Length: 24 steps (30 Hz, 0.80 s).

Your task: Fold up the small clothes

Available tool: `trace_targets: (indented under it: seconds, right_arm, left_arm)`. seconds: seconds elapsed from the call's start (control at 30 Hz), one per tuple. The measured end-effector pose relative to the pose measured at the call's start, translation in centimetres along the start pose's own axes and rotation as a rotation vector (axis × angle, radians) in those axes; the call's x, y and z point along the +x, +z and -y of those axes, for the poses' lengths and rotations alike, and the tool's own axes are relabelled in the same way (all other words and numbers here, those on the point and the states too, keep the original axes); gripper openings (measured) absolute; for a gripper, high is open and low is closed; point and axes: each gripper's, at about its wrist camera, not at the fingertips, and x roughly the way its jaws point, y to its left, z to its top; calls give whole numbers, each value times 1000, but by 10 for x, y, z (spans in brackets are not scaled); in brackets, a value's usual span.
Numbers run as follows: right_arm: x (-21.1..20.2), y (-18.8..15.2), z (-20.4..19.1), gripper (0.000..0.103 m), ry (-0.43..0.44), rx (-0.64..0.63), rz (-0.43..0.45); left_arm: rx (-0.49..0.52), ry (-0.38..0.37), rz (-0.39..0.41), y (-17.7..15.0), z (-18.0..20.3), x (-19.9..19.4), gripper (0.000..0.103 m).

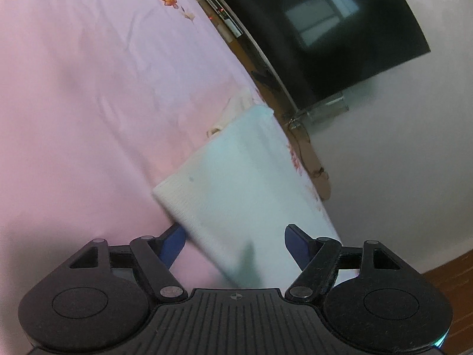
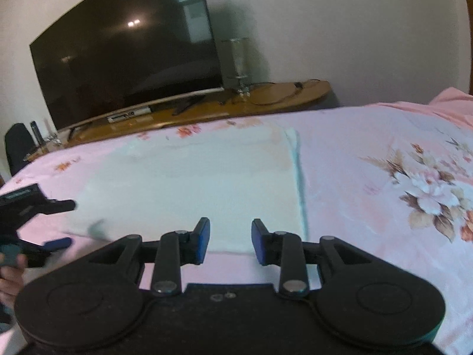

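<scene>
Pale cloth (image 2: 189,183) (folded, seemingly) — flat.

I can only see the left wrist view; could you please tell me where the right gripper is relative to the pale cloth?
Observer: The right gripper hovers over the near edge of the pale cloth, its jaws open with nothing gripped.
Operator: Thank you. Does the cloth look folded already?
Observer: It seems so: along its right edge a second layer peeks out from under the top one.
Operator: And how does my left gripper look from that side?
Observer: The left gripper is at the cloth's left side, jaws apart, one above the other. Blur hides whether they touch the fabric.
</scene>
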Motion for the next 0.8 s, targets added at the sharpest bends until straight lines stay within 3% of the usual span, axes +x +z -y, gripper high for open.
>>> trace_targets:
  seconds: [0.33,0.47,0.63,0.77,0.8]
  right_arm:
    - [70,33,-27,29,72,-9,-16]
    - [111,44,-32,11,136,14,-33]
    - [140,44,-43,11,147,5,-45]
    - [147,37,-43,11,150,-15,-61]
    - [149,36,-42,11,150,-12,-63]
  left_arm:
    - [-3,-19,112,-3,16,32,73]
    - [-48,-9,211,-8,22,40,70]
    - [-69,-9,263,-15,26,47,69]
    - [-123,29,248,-10,16,50,39]
    - [-123,35,235,-8,14,52,35]
